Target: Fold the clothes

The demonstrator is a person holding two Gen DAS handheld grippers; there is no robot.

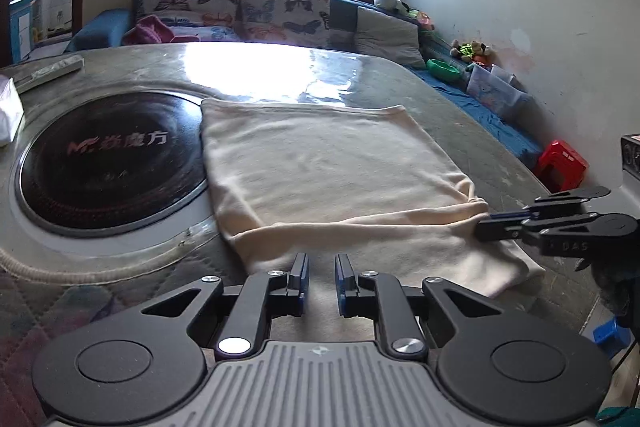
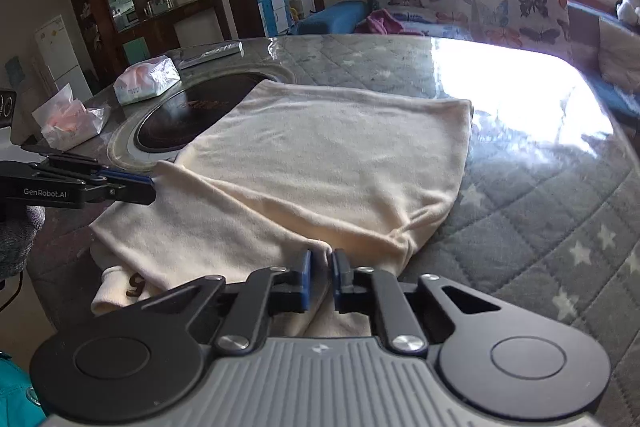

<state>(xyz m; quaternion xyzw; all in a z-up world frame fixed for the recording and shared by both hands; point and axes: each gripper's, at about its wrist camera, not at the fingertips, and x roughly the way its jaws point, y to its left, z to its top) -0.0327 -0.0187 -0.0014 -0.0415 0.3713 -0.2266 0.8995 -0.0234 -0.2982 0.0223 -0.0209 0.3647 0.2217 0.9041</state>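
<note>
Window glare [image 1: 256, 63] hiding table sheen

soft cream cloth garment [image 1: 328, 163], glossy (quilted) table cover [image 2: 520, 187]

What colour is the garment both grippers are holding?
The garment is plain cream, with a dark printed mark near its lower edge, clearest in the right wrist view.

The garment [image 1: 328, 167] lies flat on the worktop [image 1: 460, 131], its left edge overlapping the round cooker plate [image 1: 108, 163]. Behind the plate lies a remote [image 2: 212, 53]; left of it, two tissue packs [image 2: 146, 81]. A sofa [image 1: 248, 11] stands behind the worktop.
</note>
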